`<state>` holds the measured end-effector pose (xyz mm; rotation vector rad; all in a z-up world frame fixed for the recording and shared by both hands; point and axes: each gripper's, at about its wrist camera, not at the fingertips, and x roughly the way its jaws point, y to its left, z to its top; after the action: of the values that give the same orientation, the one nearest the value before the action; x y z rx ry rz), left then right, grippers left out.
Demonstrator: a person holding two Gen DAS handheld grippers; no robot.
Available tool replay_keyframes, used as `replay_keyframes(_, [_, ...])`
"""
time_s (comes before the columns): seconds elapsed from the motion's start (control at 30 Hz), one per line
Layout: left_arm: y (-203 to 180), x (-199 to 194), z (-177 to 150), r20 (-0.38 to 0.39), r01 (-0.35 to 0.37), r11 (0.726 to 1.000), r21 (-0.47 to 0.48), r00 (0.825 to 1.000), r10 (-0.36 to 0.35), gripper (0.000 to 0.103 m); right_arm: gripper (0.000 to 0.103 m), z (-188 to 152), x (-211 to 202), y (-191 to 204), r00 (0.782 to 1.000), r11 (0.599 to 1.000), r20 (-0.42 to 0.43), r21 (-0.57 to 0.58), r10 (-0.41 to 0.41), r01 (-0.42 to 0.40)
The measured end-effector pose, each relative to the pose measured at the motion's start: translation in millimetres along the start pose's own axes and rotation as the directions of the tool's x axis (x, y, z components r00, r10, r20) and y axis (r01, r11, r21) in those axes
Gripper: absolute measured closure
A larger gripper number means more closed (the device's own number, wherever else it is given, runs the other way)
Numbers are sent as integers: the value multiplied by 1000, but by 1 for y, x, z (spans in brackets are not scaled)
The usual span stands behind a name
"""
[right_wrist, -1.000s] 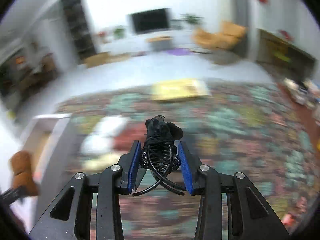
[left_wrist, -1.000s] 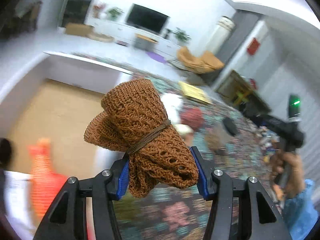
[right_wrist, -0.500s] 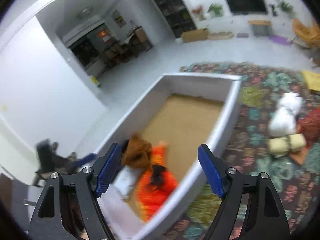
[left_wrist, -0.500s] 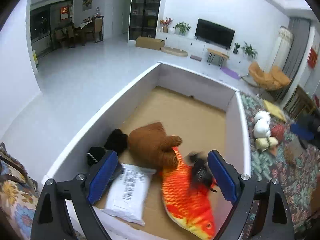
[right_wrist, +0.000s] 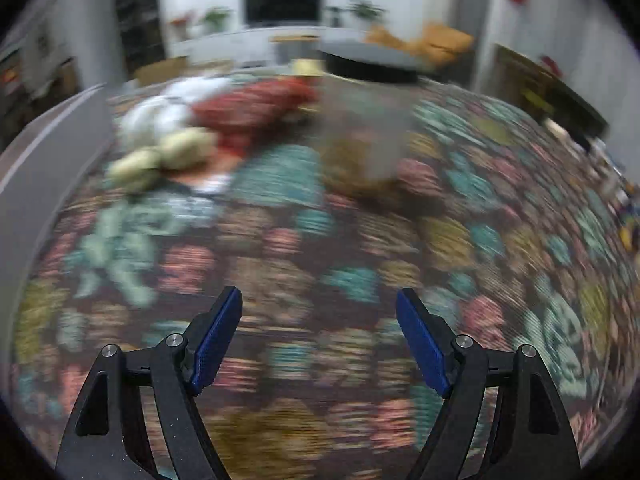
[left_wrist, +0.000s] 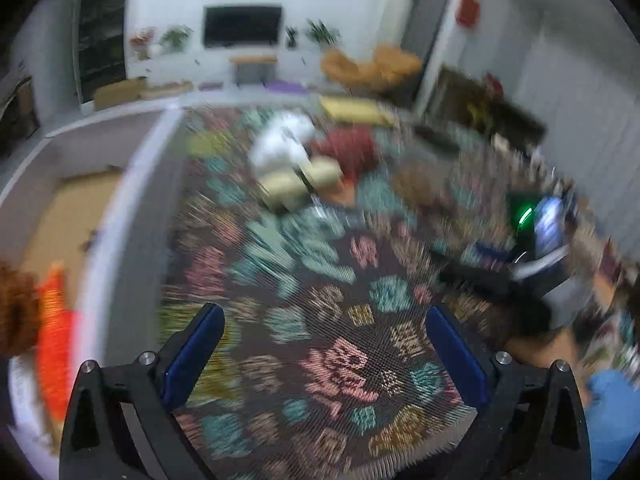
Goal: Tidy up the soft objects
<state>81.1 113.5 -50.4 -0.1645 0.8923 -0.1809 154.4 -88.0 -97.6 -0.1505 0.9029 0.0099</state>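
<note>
Both views are blurred by motion. My left gripper (left_wrist: 324, 344) is open and empty above the patterned rug (left_wrist: 340, 320). My right gripper (right_wrist: 318, 332) is open and empty above the same rug (right_wrist: 320, 260). A pile of soft objects lies farther off on the rug: a white plush (left_wrist: 284, 140), a red knitted item (left_wrist: 352, 148) and pale yellow rolls (left_wrist: 300, 184). The pile also shows in the right wrist view, with the white plush (right_wrist: 168, 112), the red item (right_wrist: 256, 104) and the yellow rolls (right_wrist: 160, 156). The white box (left_wrist: 132, 208) at left holds an orange fish plush (left_wrist: 56, 320) and a brown knit (left_wrist: 16, 312).
The right gripper's handle with a green light (left_wrist: 532, 224) and the person's hand are at the right of the left wrist view. A blurred brownish object (right_wrist: 360, 148) lies on the rug in the right wrist view. A TV (left_wrist: 242, 26), chairs and cabinets stand at the back.
Both grippers let go of their loads over the box, the brown knit and the black hair clip. Both have since swung right, open and empty, to face the pile on the rug.
</note>
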Motion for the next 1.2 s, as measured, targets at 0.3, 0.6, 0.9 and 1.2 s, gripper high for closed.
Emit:
replay_keyframes(0.3, [21, 107, 11, -53, -131, 991, -23, 990, 129, 3, 18, -14, 9, -29, 1000, 998, -19, 66, -15, 16])
replay_keyframes(0.6, [21, 122, 5, -49, -182, 983, 32, 982, 184, 0, 17, -13, 13, -32, 1000, 997, -19, 72, -15, 16])
replay_keyframes(0.9, [22, 123, 8, -48, -182, 983, 27, 982, 184, 0, 17, -13, 12, -32, 1000, 997, -19, 73, -12, 14])
replay_keyframes(1.2, [21, 123, 7, -48, -182, 983, 27, 982, 184, 0, 17, -13, 12, -32, 1000, 997, -19, 74, -12, 13])
